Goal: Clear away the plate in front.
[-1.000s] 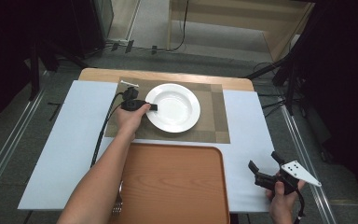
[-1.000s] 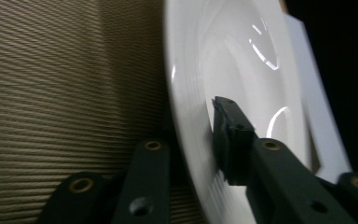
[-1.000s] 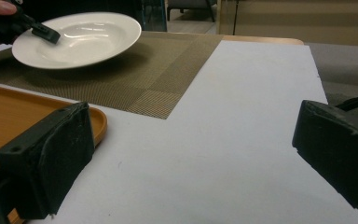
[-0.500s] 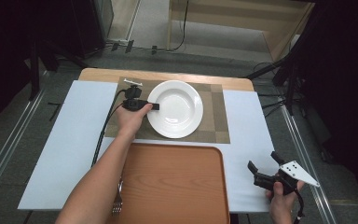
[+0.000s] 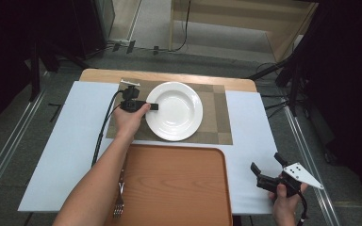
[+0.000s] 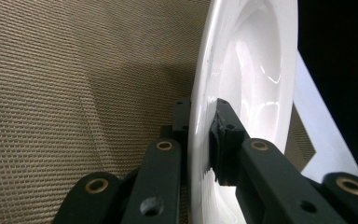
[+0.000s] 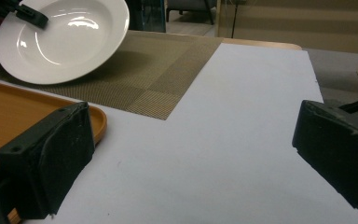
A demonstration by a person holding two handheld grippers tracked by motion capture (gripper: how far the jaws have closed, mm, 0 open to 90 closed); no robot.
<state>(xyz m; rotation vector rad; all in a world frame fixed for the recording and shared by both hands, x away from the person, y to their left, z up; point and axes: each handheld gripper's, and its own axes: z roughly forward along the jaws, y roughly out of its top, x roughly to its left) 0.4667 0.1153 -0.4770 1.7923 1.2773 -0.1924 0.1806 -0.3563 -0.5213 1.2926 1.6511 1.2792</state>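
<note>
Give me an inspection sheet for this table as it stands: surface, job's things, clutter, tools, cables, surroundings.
Surface: wooden table under a white sheet, woven placemat on it.
Job's things: white plate, tilted, one edge raised off the placemat; orange tray nearer the person.
Clutter: fork beside the tray's left edge.
Tools: left tool clamped on the plate's rim; right tool open, holding nothing, over the sheet's near right corner.
Cables: black cable trails from the left tool.
Surroundings: floor cables and stands beyond the table.
</note>
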